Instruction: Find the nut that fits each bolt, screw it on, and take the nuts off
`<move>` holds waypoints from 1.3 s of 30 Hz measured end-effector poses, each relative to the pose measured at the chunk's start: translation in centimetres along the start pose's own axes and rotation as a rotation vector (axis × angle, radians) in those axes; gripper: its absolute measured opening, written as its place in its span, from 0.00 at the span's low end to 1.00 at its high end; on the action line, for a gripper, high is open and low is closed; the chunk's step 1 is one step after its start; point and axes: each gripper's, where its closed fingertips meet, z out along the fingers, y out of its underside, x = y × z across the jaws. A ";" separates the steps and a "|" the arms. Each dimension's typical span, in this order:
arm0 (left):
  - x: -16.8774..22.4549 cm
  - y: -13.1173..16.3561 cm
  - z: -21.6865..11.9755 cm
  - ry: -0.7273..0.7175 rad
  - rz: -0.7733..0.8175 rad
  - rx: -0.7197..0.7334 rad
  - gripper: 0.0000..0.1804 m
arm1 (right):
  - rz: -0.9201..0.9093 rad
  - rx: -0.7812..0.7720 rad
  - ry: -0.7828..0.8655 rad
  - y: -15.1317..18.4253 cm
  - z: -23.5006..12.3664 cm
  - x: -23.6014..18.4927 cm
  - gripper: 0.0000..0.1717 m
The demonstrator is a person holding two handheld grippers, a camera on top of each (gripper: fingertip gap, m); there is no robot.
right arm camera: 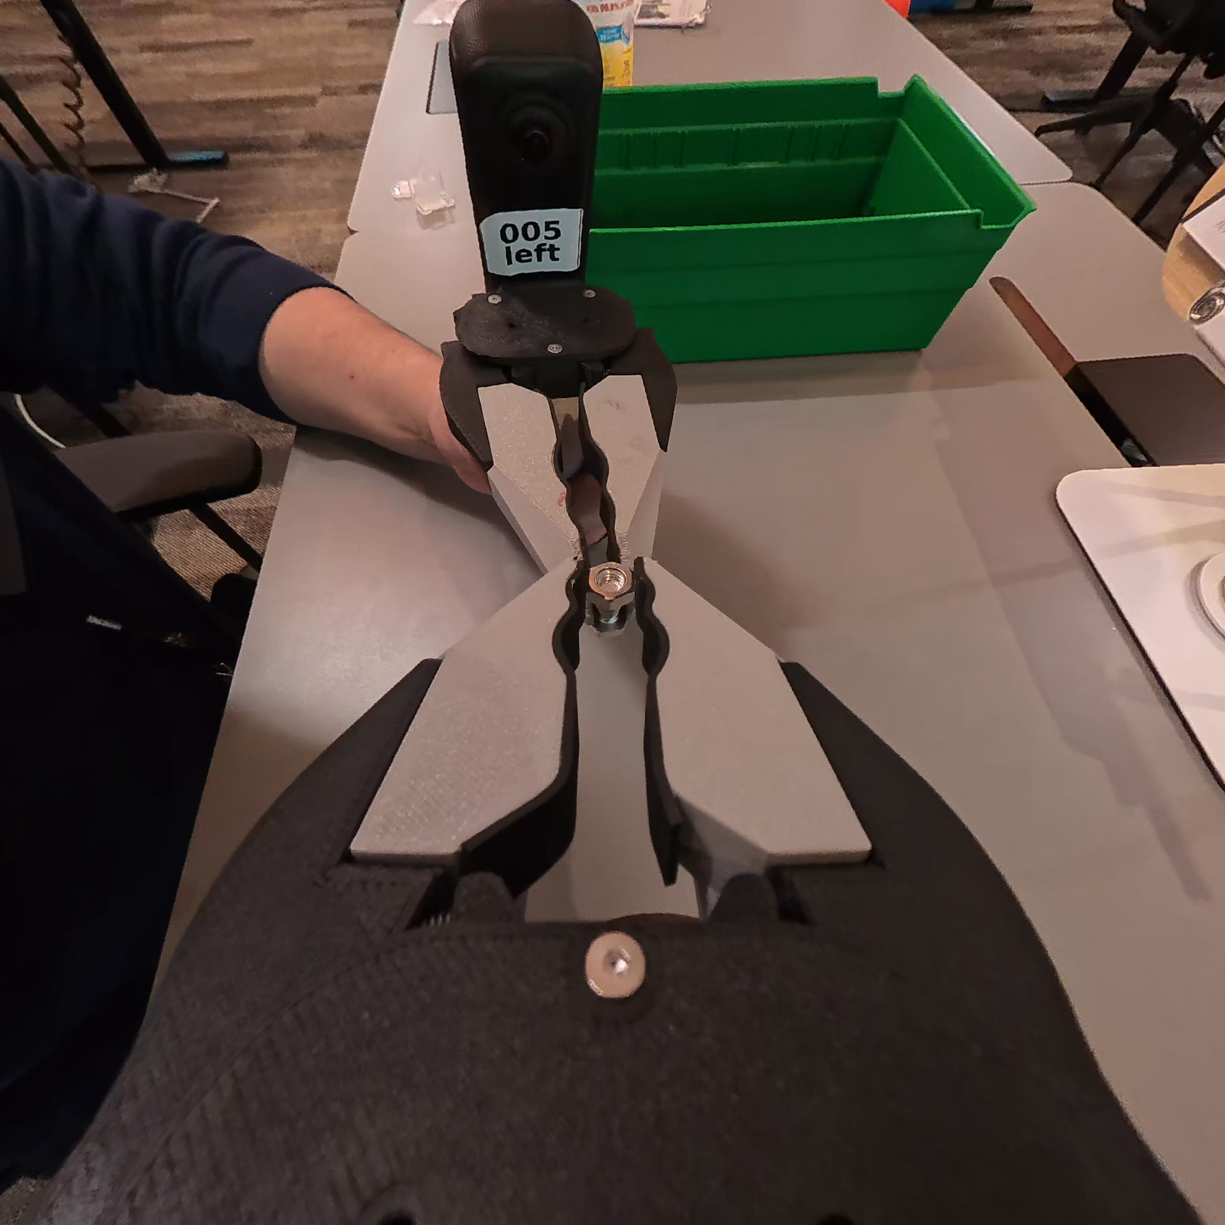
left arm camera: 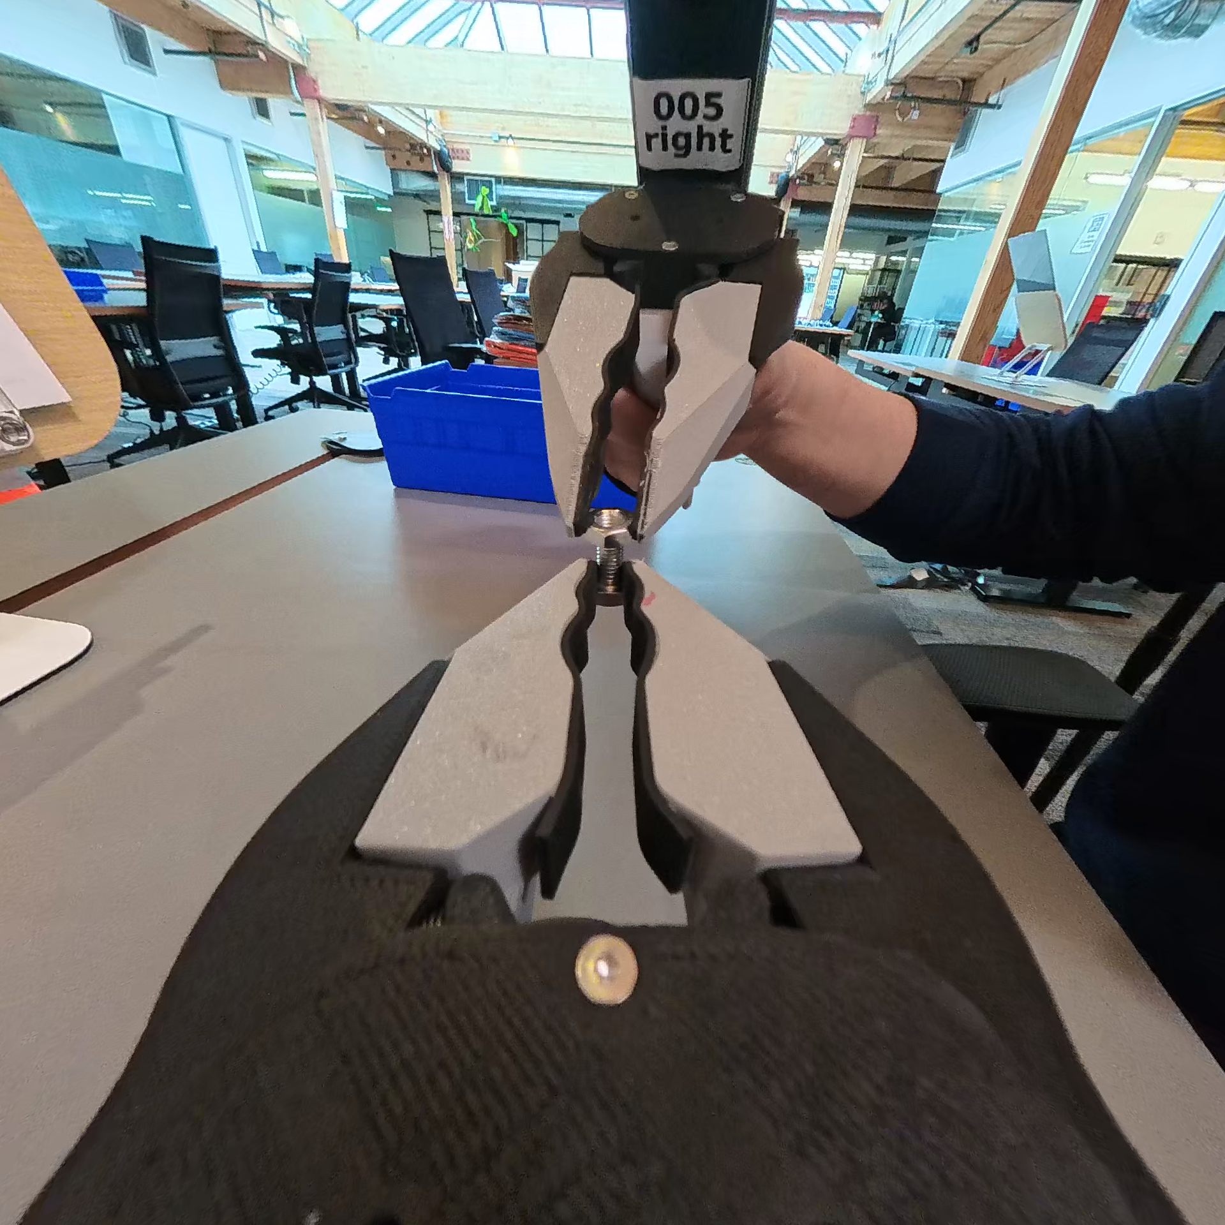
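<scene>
Holding the bolt (left arm camera: 606,575) by its threaded shank in our left gripper (left arm camera: 608,583), above the table (left arm camera: 265,596), we had the right gripper (right arm camera: 606,590) clamped on the nut (right arm camera: 607,583) at the bolt's tip. We judged that turning went best with both kept in line and the grip firm.

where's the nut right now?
The nut is pinched at the tip of the right claw, threaded on the end of the bolt that the left claw grips, held above the grey table.
</scene>
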 end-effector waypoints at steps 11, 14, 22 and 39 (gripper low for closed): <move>0.0 -0.1 0.0 -0.005 0.002 0.003 0.03 | 0.008 0.021 -0.002 -0.1 -0.1 0.0 0.06; -0.1 -0.1 0.0 -0.006 0.001 0.003 0.03 | 0.008 0.025 -0.001 -0.1 -0.1 0.0 0.07; -0.2 -0.1 -0.1 -0.009 0.000 0.006 0.03 | 0.015 0.041 -0.007 -0.3 -0.1 -0.1 0.09; -0.1 -0.1 -0.1 -0.001 -0.007 0.012 0.03 | 0.102 0.302 -0.056 -1.2 -0.9 -0.9 0.28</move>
